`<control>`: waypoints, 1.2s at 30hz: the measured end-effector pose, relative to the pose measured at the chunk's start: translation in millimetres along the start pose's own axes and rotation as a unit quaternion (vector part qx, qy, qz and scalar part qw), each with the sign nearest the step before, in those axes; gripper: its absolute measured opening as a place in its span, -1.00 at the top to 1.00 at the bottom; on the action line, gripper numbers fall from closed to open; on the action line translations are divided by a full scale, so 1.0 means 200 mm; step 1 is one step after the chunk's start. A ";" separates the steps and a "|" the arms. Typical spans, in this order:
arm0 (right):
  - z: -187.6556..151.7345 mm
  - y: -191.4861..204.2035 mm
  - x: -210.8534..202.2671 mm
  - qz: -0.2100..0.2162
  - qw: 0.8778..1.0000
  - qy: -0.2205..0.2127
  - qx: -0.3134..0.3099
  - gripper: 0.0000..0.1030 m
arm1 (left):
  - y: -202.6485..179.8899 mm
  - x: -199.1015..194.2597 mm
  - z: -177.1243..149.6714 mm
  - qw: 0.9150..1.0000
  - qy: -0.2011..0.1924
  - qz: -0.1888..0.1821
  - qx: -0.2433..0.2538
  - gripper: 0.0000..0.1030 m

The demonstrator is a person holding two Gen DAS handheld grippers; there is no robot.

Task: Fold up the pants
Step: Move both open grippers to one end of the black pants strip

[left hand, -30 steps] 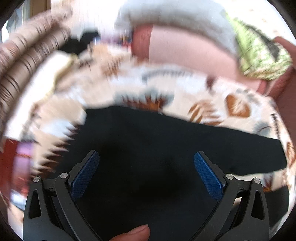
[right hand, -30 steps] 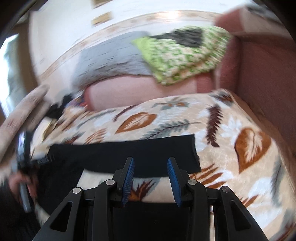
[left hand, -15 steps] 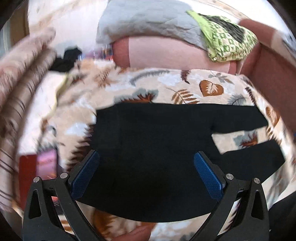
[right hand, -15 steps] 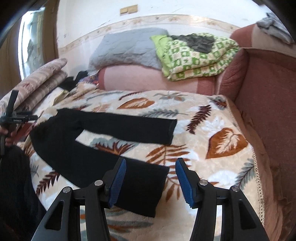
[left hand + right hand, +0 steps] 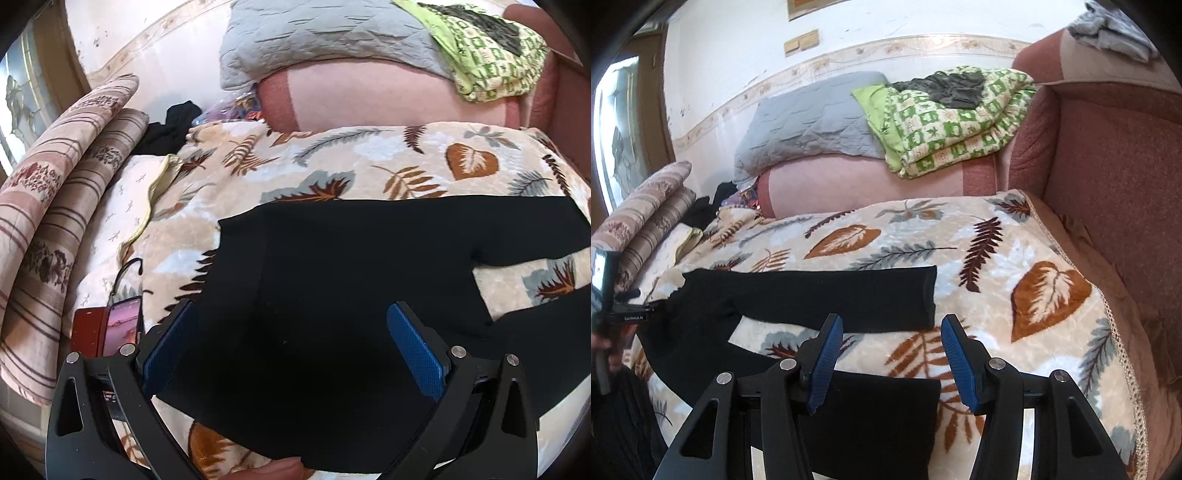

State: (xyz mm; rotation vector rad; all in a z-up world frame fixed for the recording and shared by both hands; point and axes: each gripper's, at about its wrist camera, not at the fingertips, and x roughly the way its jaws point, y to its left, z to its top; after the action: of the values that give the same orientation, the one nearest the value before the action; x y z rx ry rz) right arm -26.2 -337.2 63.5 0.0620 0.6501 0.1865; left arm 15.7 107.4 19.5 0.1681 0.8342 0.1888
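Observation:
Black pants (image 5: 332, 295) lie flat on the leaf-patterned blanket (image 5: 369, 166), waist to the left, the two legs spread apart to the right. My left gripper (image 5: 291, 310) hovers over the waist and seat part, jaws wide open, nothing between the blue pads. In the right wrist view the far leg (image 5: 831, 295) and the near leg (image 5: 879, 417) end at their cuffs. My right gripper (image 5: 892, 323) stands open just above the near leg's cuff, holding nothing. The left gripper (image 5: 617, 314) shows at that view's left edge, in a hand.
A striped pillow (image 5: 55, 221) and a phone (image 5: 123, 325) lie left of the waist. Behind the blanket sit a pink bolster (image 5: 868, 181), a grey quilt (image 5: 812, 118) and a green checked quilt (image 5: 953, 118). A red sofa back (image 5: 1115, 184) walls the right side.
Both grippers have drawn back from the pants, so more of the bed shows. The right jaws have widened. The left view has rolled to level.

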 end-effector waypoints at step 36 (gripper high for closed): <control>0.13 0.09 0.30 0.004 0.998 0.019 0.054 -0.03 | 0.40 0.79 0.39 0.933 0.105 -0.224 0.260 -0.97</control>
State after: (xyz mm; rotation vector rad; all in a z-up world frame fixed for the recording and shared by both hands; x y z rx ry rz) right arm 32.5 -308.7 50.4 0.1652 0.6971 0.1598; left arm 169.4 216.5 -24.6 0.4530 1.1029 -0.4595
